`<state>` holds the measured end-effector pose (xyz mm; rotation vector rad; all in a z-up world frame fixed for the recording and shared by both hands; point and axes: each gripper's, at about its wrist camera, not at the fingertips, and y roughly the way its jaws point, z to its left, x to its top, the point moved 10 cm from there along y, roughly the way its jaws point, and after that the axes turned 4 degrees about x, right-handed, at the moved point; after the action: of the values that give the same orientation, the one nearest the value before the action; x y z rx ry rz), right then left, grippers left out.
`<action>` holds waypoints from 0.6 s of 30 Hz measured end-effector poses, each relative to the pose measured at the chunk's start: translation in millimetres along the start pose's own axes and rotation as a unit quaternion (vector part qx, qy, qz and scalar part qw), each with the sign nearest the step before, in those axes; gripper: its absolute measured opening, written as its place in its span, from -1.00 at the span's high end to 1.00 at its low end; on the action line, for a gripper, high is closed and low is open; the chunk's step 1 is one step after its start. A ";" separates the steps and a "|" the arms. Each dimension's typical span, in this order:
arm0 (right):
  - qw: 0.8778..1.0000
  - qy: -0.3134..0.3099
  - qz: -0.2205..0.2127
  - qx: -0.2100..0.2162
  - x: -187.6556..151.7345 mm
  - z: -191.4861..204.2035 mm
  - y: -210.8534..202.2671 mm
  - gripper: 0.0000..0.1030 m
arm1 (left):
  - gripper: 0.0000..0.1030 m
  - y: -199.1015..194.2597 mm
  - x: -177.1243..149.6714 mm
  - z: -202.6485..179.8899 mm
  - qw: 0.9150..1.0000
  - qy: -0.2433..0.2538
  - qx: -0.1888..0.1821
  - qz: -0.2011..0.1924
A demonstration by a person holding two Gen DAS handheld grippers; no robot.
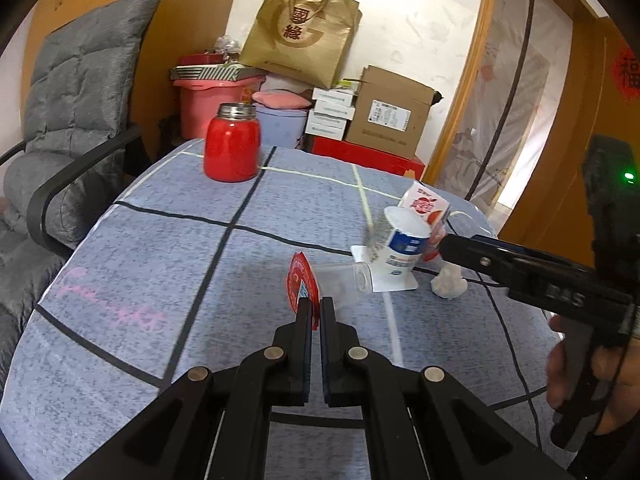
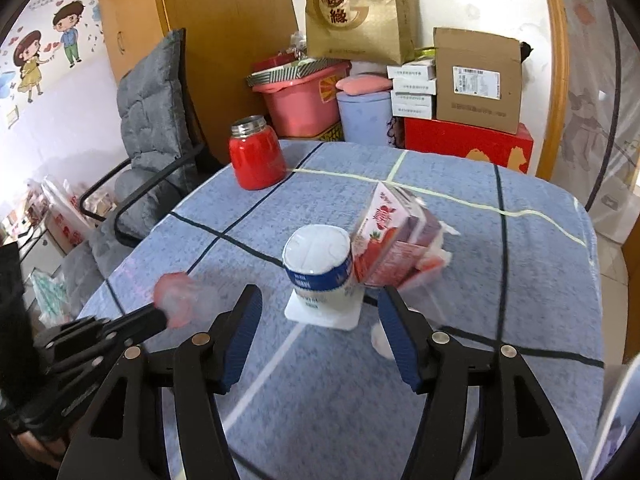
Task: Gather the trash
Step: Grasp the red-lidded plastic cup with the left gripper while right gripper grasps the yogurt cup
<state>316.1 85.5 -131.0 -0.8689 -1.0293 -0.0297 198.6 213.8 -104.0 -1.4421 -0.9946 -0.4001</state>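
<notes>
Trash: clear cup (image 1: 340, 280) with red lid, pinched at lid in left tool (image 1: 316, 312), seemingly lifted off bench (image 1: 160, 240). Yogurt tub (image 2: 318, 268) upright ahead of right tool (image 2: 318, 312), spread wide for approach.

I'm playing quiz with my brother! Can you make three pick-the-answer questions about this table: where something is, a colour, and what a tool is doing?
1. Where is the red jar?
A. Far side of the table, near the grey chair
B. Inside the pink tub
C. Between the right tool's fingers

2. What colour is the band on the white yogurt cup?
A. Green
B. Blue
C. Yellow

3. What is the left tool doing?
A. Wide open, holding nothing
B. Shut on the clear cup's red lid
C. Holding the milk carton

Answers: 1 A, it stands at the table's far edge beside the chair. 2 B, a blue band wraps it. 3 B, its fingers pinch the lid's edge.
</notes>
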 end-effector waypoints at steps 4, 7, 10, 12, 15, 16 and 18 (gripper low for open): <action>1.000 0.005 0.005 -0.003 4.4 1.3 17.7 -0.19 | 0.94 0.8 -0.5 9.1 1.000 -0.005 0.003 0.000; 1.000 0.007 0.005 -0.008 8.5 2.8 28.0 -0.19 | 0.94 1.3 -0.3 13.7 1.000 -0.008 0.004 -0.001; 1.000 0.004 0.008 -0.018 12.3 1.6 37.0 -0.19 | 0.94 1.7 -1.3 16.2 1.000 -0.010 0.002 0.000; 1.000 0.008 0.013 -0.026 12.7 -1.5 41.9 -0.19 | 0.94 3.0 -1.2 16.7 1.000 -0.010 0.001 0.000; 1.000 0.013 0.022 -0.017 10.7 -1.5 46.4 -0.18 | 0.94 3.7 -1.0 17.3 1.000 -0.009 0.001 0.002; 1.000 0.012 0.020 -0.014 10.9 -0.9 45.2 -0.03 | 0.94 3.8 -1.1 17.2 1.000 -0.009 0.001 0.002; 1.000 0.009 0.018 -0.010 10.8 0.4 42.2 0.02 | 0.94 3.7 -1.2 16.6 1.000 -0.008 0.000 0.002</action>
<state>338.8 118.2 -148.7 -0.9034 -0.9979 -0.0174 195.5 229.5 -109.9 -1.4480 -1.0050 -0.3863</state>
